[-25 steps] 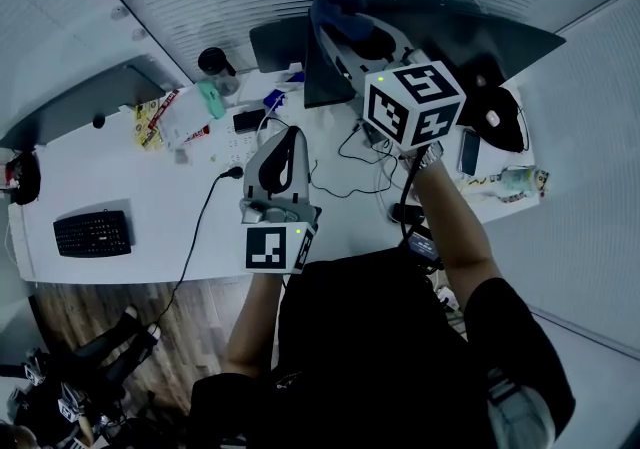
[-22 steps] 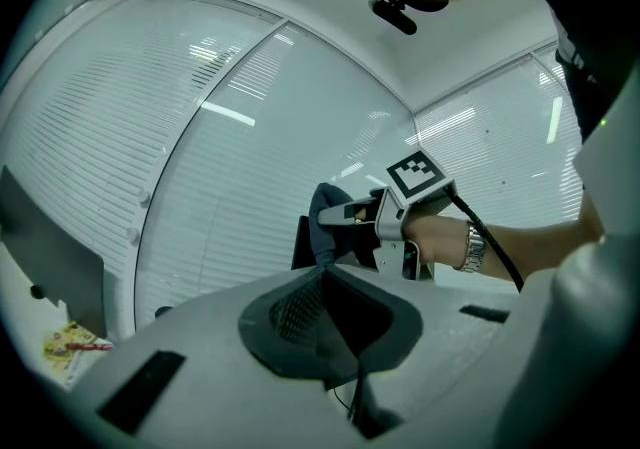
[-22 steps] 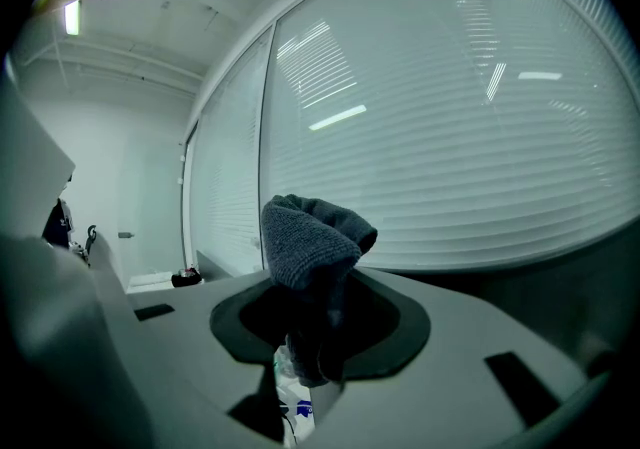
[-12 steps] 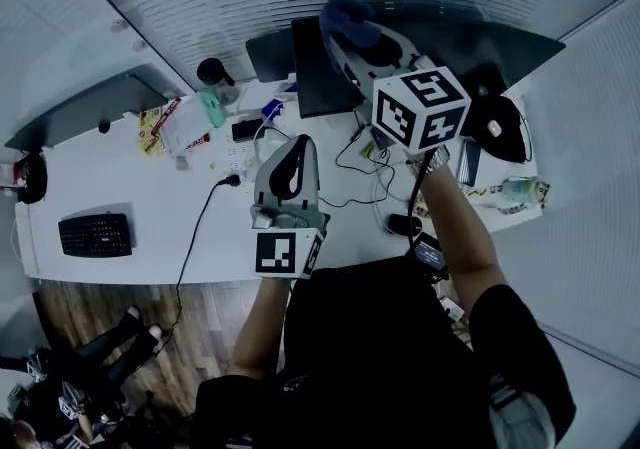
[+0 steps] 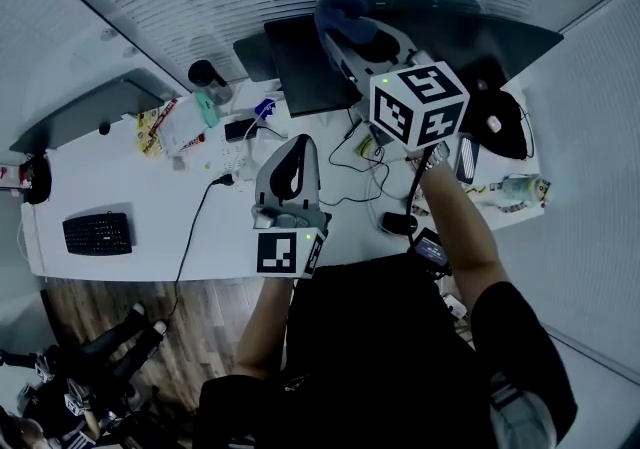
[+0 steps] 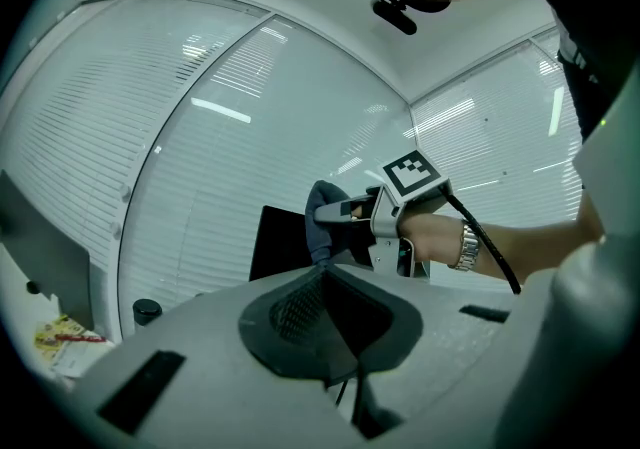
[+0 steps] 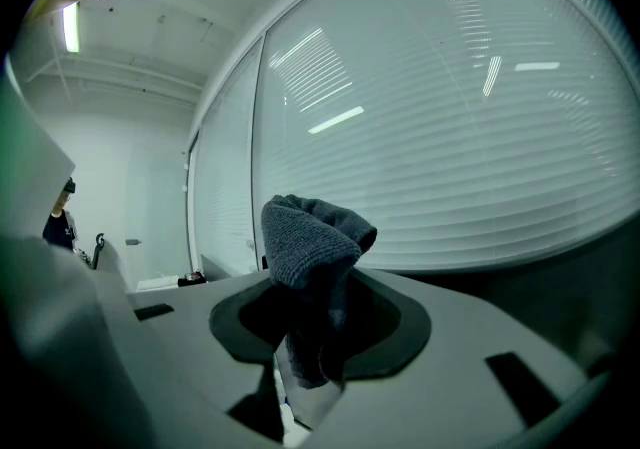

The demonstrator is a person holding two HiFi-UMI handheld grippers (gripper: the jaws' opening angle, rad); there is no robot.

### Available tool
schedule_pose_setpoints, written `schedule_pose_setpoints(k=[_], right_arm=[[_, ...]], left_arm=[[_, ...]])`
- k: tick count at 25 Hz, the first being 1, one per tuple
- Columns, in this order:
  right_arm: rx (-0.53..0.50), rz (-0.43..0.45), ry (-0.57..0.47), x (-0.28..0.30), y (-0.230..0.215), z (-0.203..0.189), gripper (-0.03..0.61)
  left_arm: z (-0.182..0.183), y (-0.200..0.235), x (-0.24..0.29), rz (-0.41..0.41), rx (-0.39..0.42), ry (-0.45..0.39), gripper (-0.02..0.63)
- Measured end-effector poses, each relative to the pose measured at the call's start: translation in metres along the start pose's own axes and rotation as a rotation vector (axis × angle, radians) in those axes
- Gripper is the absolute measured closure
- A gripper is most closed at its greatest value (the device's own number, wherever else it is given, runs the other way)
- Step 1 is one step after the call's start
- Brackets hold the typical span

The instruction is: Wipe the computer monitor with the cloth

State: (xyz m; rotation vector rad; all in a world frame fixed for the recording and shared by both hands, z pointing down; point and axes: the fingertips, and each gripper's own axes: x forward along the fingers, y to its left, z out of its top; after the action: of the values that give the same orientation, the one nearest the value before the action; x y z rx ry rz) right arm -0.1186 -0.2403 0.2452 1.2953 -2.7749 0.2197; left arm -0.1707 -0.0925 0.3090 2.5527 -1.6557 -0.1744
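Right gripper view first: our right gripper (image 7: 318, 332) is clamped on the grey cloth (image 7: 312, 232), which bunches up above the jaws. Head view puts that cloth by the dark monitor's (image 5: 300, 67) upper corner. Our left gripper (image 6: 322, 282), jaws pressed together on nothing, hangs over the white desk (image 5: 150, 207).

Two grippers are in view: the left gripper (image 5: 296, 145) and the right gripper (image 5: 346, 33). One cloth (image 5: 338, 9) sits in the right gripper's jaws. Two dark screens stand beyond the tools: one monitor (image 5: 305, 67) just left of the right gripper's tip and a second monitor (image 5: 500, 42) to its right. Left of the left gripper are one keyboard (image 5: 97, 233) and one cup (image 5: 207, 71). Right of the right gripper lies one phone (image 5: 466, 155).
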Motion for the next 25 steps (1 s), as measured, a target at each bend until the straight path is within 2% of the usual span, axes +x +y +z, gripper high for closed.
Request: schedule_pose_setpoints(k=[25], right_arm=[[0.000, -0.042, 0.003, -0.057, -0.083, 0.007, 0.447]], left_arm=[[-0.005, -0.087, 0.032, -0.037, 0.027, 0.025, 0.606]])
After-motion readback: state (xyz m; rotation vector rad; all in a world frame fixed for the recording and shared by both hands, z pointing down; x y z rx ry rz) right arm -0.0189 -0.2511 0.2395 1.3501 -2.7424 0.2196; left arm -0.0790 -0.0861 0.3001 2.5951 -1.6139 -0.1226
